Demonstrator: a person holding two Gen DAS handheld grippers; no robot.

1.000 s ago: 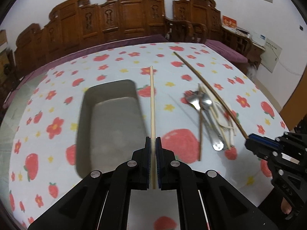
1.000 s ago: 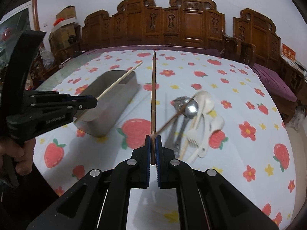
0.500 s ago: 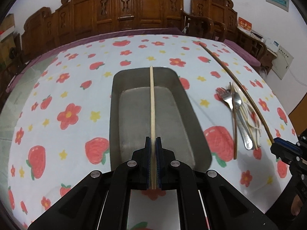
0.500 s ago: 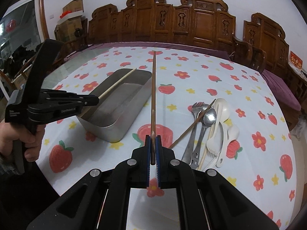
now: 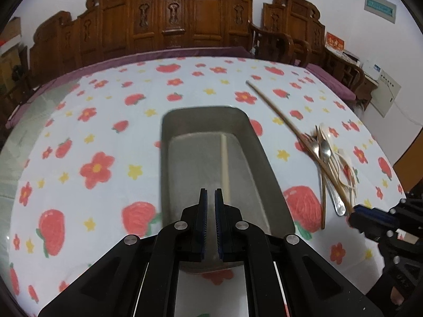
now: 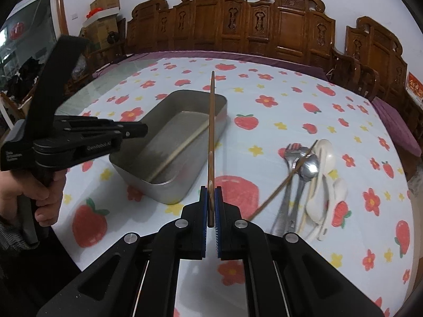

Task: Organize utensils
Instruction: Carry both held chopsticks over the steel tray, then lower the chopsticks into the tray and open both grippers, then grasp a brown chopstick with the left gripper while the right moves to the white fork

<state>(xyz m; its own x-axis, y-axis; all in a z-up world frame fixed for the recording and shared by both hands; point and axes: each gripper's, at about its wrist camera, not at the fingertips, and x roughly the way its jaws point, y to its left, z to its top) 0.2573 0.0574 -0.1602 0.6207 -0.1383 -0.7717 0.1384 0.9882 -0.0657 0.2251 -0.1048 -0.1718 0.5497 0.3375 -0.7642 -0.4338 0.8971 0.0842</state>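
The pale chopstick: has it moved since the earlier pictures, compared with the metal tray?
Yes. The pale chopstick was clamped in the left gripper above the metal tray; it now lies on the tray's floor, out of the jaws.

Home dining rm: carved wooden chairs (image 6: 264,21) behind a big table w/ strawberry-print cloth (image 6: 304,121); cardboard boxes (image 6: 104,0) in far corner.

No legible text anywhere.
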